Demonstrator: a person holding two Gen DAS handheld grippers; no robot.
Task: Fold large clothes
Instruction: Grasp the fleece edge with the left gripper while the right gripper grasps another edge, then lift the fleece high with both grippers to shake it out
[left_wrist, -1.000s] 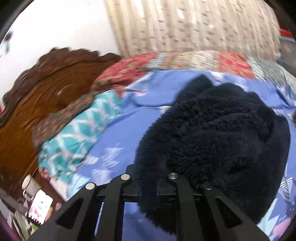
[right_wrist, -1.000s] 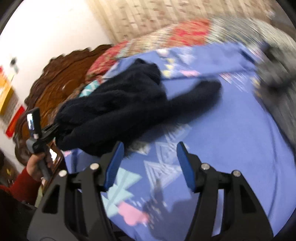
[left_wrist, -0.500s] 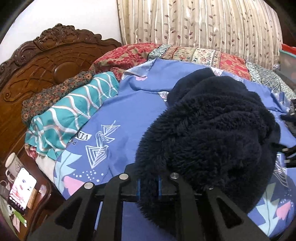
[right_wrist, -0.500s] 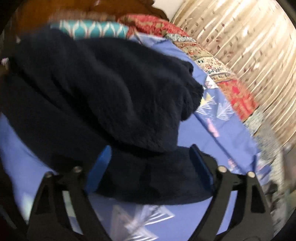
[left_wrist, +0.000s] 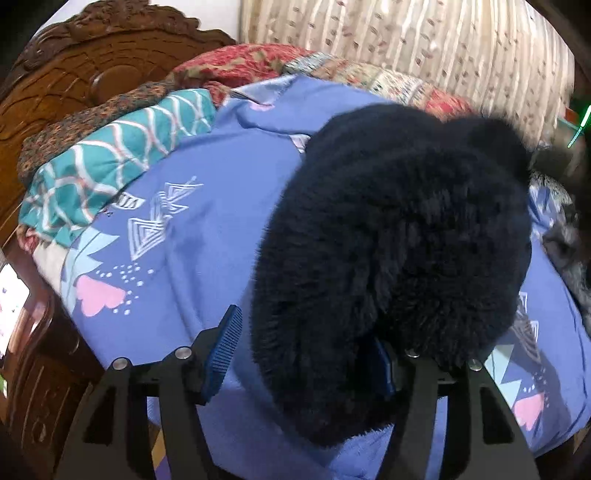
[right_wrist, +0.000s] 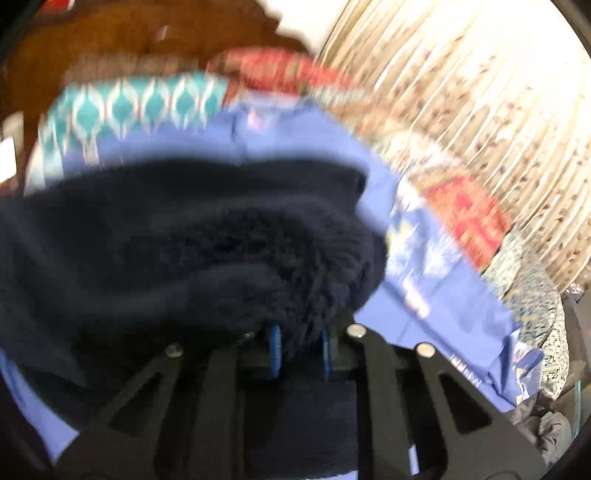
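Observation:
A dark navy fleece garment (left_wrist: 399, 236) lies bunched on the blue patterned bed sheet (left_wrist: 192, 266). My left gripper (left_wrist: 303, 354) is open, its blue pads spread wide, with the garment's near edge lying loose between them. In the blurred right wrist view my right gripper (right_wrist: 297, 347) is shut on a fold of the same fleece garment (right_wrist: 192, 251), the blue pads (right_wrist: 274, 343) close together with fleece pinched between them.
A teal patterned pillow (left_wrist: 110, 170) and a red floral quilt (left_wrist: 251, 62) lie at the head of the bed against a carved wooden headboard (left_wrist: 74, 66). Beige curtains (left_wrist: 424, 48) hang behind. A phone (left_wrist: 11, 306) lies on the bedside stand at left.
My left gripper has opened and let go of the fleece. My right gripper has closed on a fold of the fleece.

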